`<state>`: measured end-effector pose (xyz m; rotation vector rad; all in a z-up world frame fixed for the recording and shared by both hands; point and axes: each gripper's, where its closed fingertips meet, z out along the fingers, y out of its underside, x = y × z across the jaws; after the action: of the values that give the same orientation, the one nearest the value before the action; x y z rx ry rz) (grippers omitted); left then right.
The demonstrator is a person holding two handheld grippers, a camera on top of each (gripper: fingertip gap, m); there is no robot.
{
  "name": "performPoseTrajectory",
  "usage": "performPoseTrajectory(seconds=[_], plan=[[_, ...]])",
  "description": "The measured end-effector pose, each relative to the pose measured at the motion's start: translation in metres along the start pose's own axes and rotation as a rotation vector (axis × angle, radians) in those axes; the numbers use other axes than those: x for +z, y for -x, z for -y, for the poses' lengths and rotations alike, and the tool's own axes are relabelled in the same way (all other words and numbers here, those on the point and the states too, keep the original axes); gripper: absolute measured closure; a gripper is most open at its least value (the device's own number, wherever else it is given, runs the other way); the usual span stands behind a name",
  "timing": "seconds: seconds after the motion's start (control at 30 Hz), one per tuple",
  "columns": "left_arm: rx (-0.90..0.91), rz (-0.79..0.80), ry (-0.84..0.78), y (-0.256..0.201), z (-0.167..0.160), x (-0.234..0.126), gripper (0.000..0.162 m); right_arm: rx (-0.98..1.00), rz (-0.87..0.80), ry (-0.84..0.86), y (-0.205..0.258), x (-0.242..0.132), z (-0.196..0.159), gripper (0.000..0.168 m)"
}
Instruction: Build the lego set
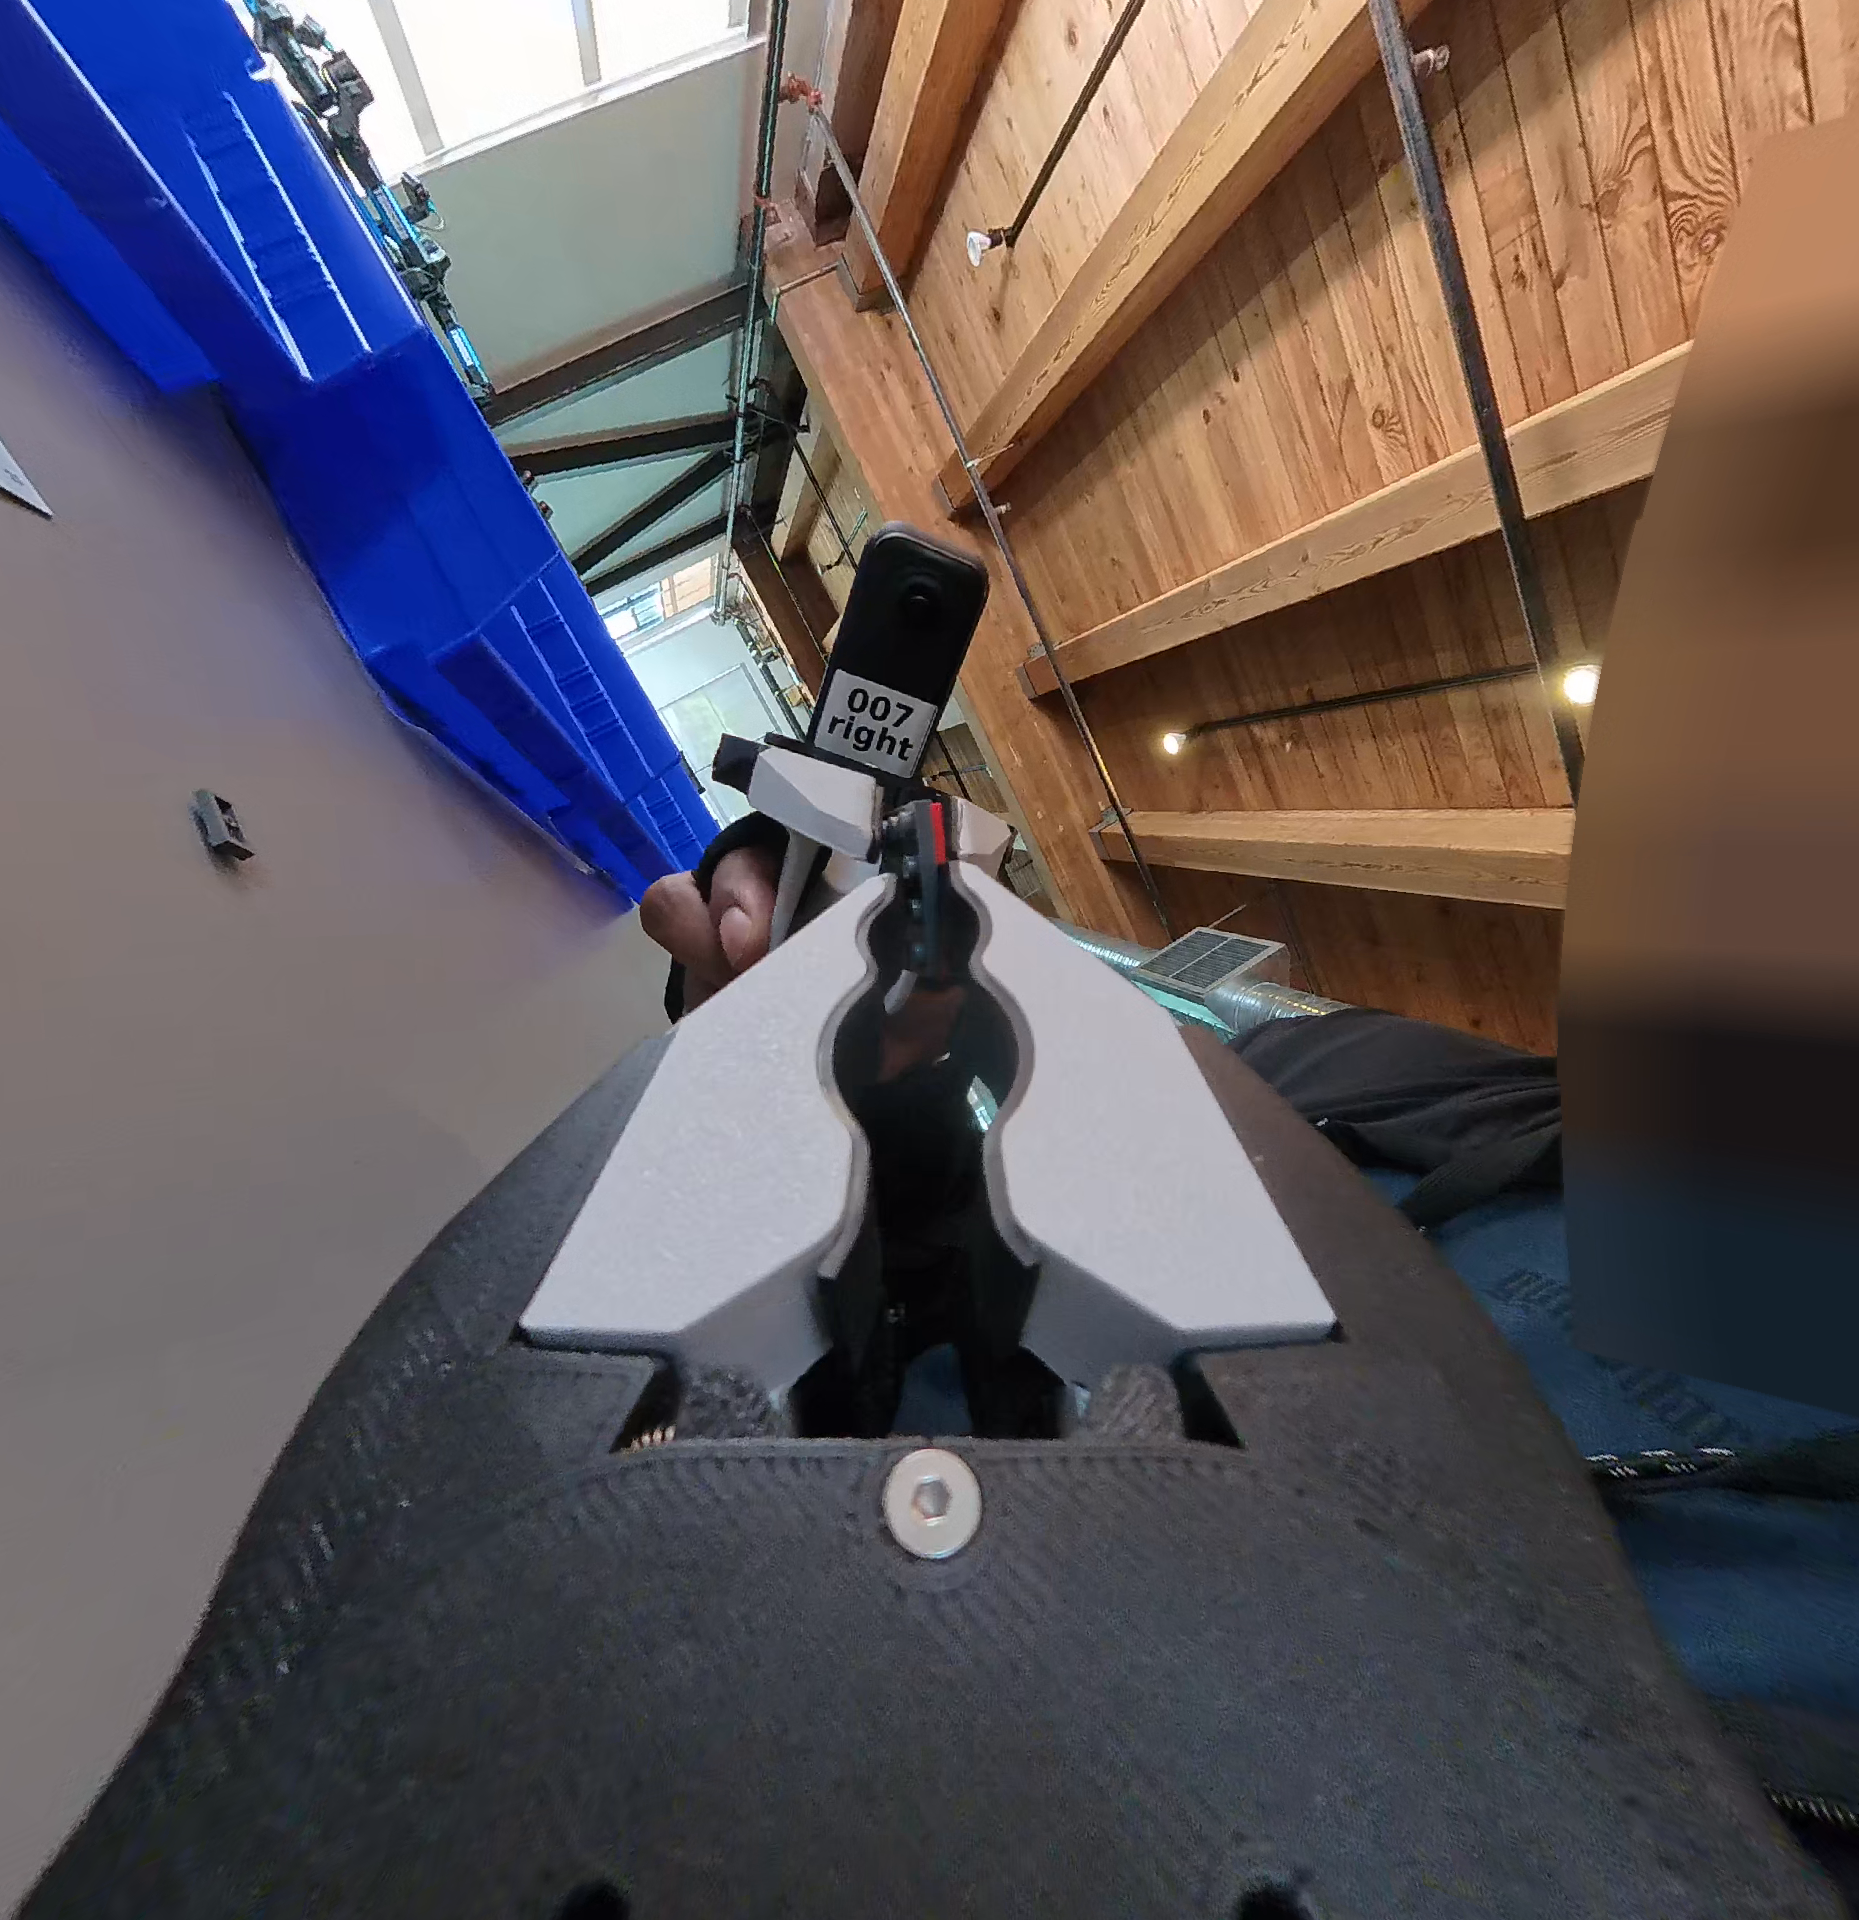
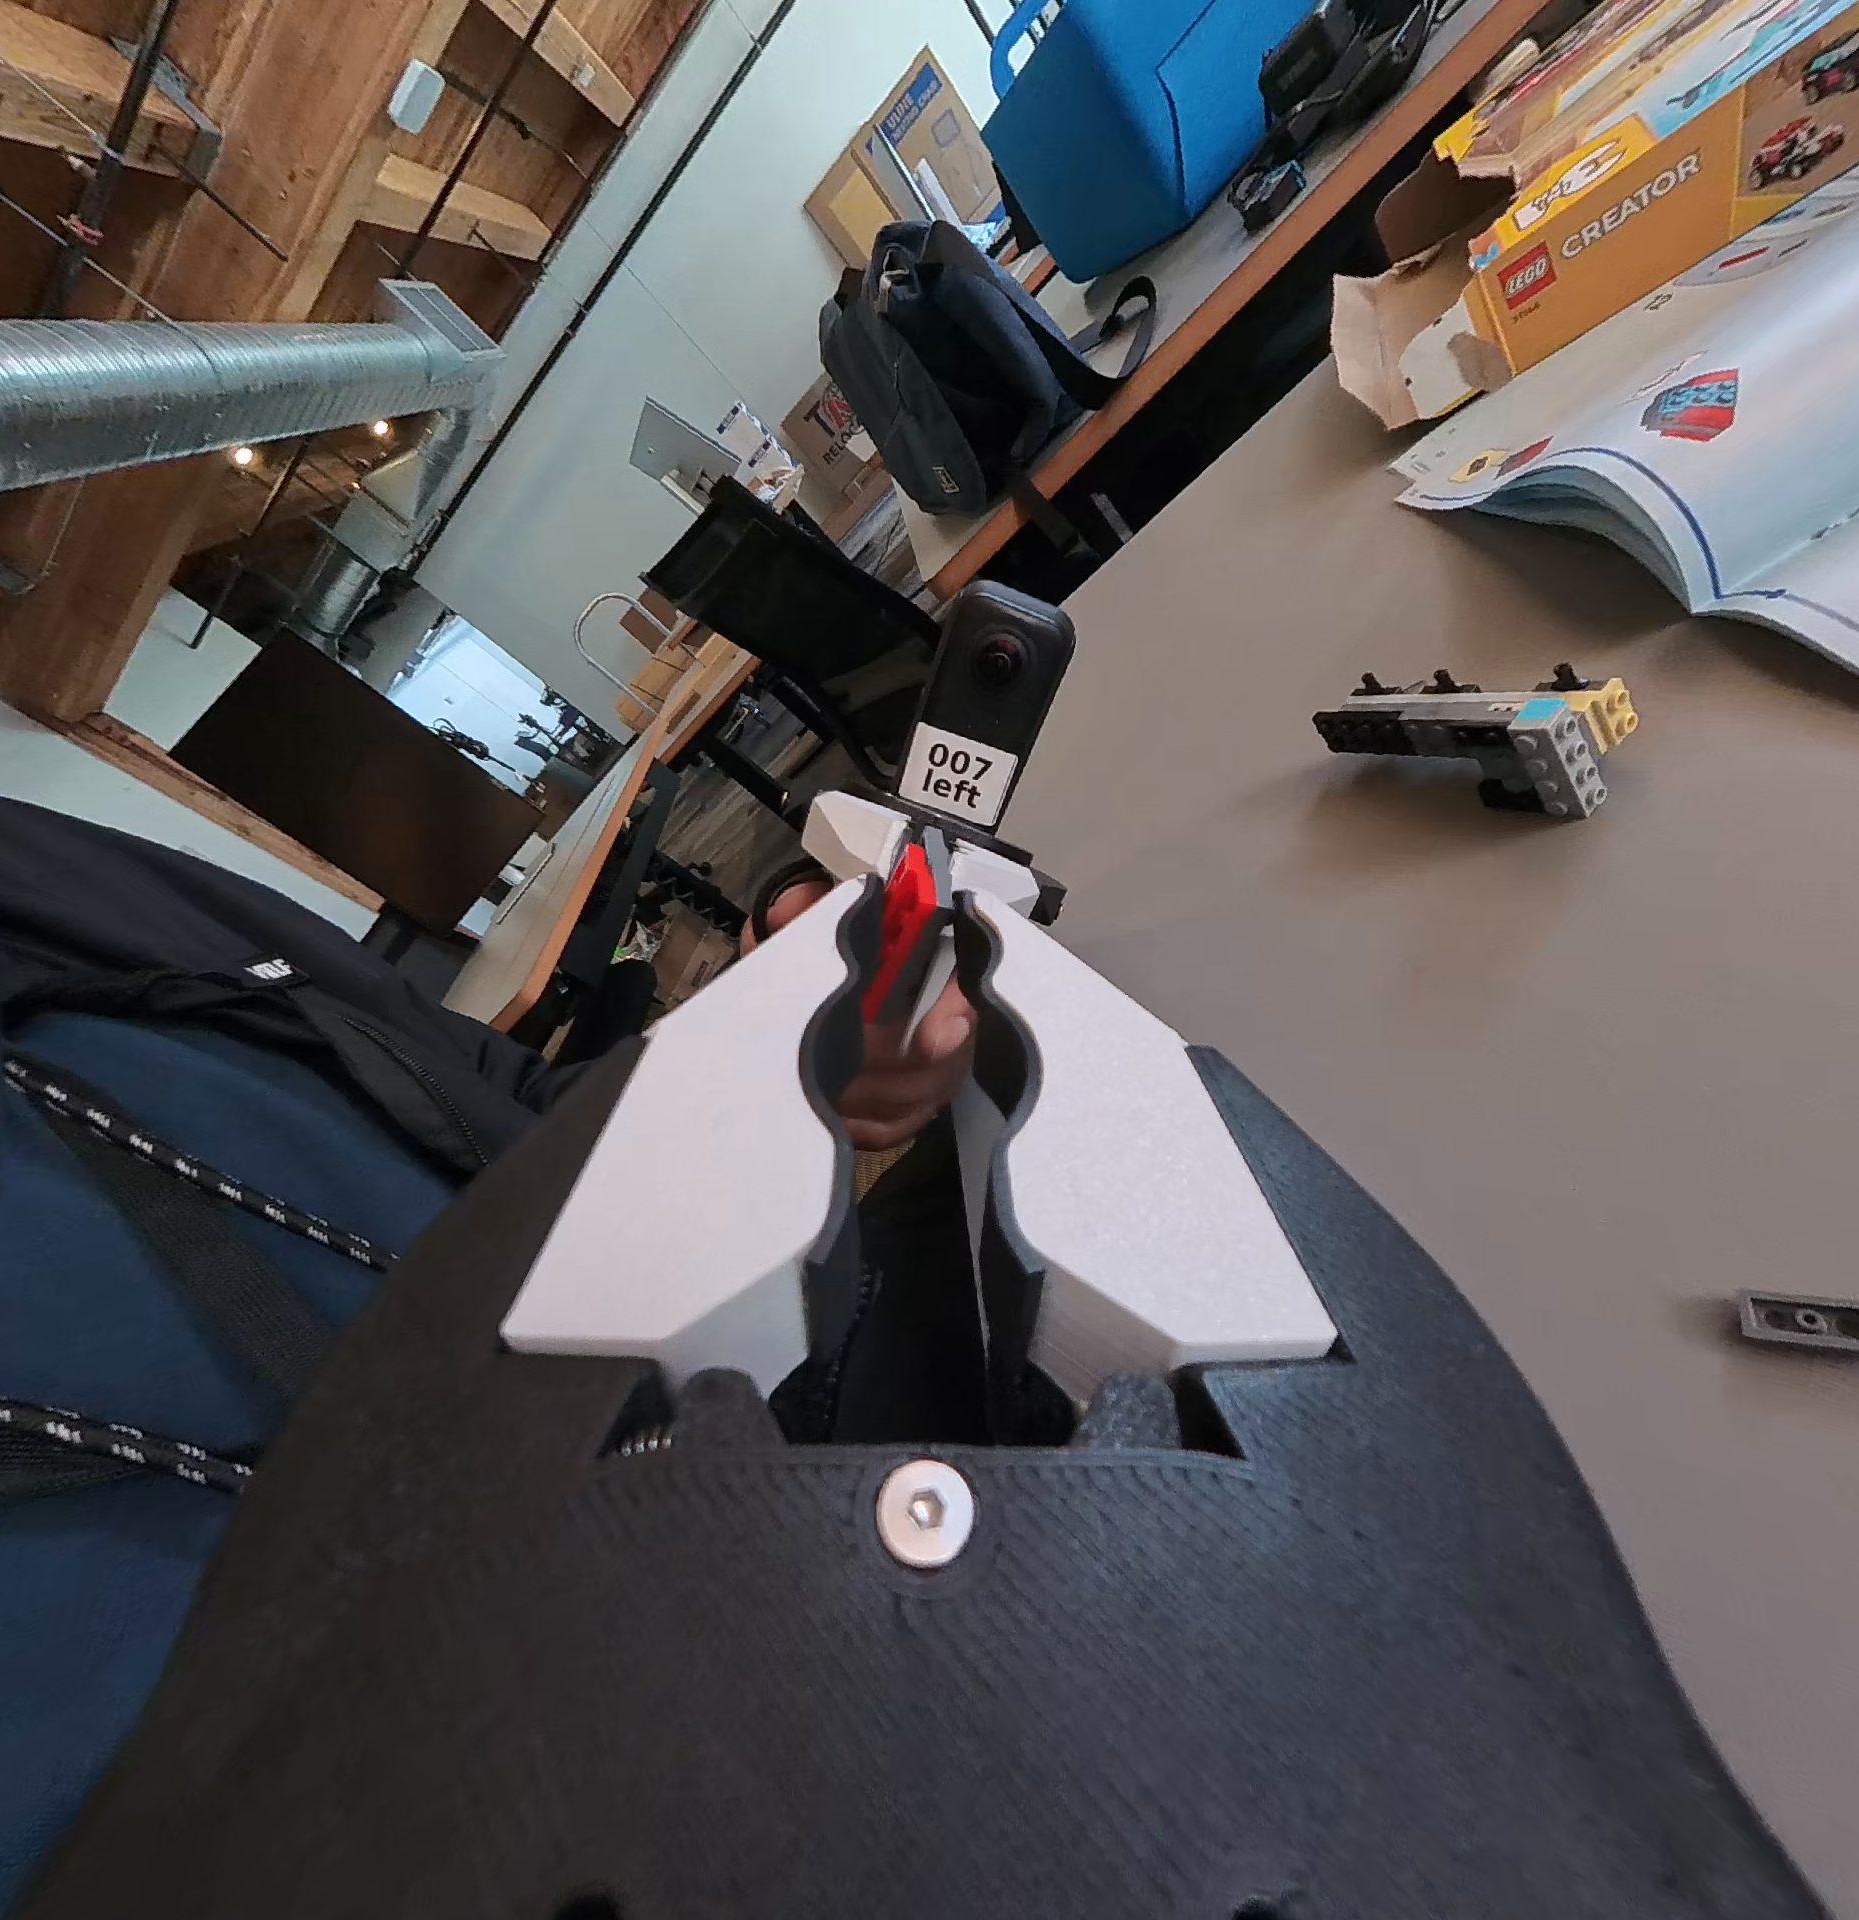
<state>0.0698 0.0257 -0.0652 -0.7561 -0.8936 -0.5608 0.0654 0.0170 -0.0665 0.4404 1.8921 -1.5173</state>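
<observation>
progress looks partway, as a guess: half-built lego assembly (image 2: pixel 1476 743) of grey, black and yellow bricks lies on the counter (image 2: pixel 1424 1039) at mid right of the right wrist view, well apart from both grippers. loose dark grey plate (image 2: pixel 1810 1325) sits nearer, at the right edge, unused. open instruction booklet (image 2: pixel 1683 499) and torn lego box (image 2: pixel 1590 218) are in the upper right, so plenty looks left to build.

both grippers meet tip to tip in mid air. right gripper (image 2: pixel 909 940) is clenched on a small piece: red plate (image 2: pixel 899 940) backed by a thin grey part. left gripper (image 1: pixel 920 914) pinches the same piece from the opposite side, w/ red edge (image 1: pixel 938 831) showing at top centre of its view. looks like a sub-assembly being pressed together or handed over; can't tell which.

small black piece (image 1: pixel 221 826) lies on the counter at mid left of the left wrist view, beside the blue bins (image 1: pixel 385 436).
</observation>
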Motion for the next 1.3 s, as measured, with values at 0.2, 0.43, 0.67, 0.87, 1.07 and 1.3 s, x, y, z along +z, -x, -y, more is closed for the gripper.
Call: performPoseTrajectory(seconds=[0.2,0.43,0.67,0.87,1.07,1.3], plan=[[0.012,-0.011,-0.005,-0.002,0.001,0.0,0.156,-0.005,0.007,-0.01,0.002,0.001,0.002,0.157],[0.077,-0.032,0.0,-0.01,0.001,-0.001,0.155,-0.066,0.023,-0.041,0.013,0.003,0.006,0.159],[0.117,-0.064,0.002,-0.02,0.0,0.001,0.14,-0.086,0.019,-0.07,0.015,0.002,0.009,0.159],[0.176,0.007,0.055,-0.012,-0.009,0.006,0.133,-0.062,0.024,-0.152,0.015,-0.001,0.018,0.16],[0.158,-0.004,0.004,-0.011,-0.005,0.011,0.14,-0.079,0.029,-0.22,0.019,-0.005,0.026,0.16],[0.147,-0.059,-0.062,-0.018,-0.001,0.015,0.149,-0.089,0.03,-0.259,0.02,-0.006,0.027,0.16]])
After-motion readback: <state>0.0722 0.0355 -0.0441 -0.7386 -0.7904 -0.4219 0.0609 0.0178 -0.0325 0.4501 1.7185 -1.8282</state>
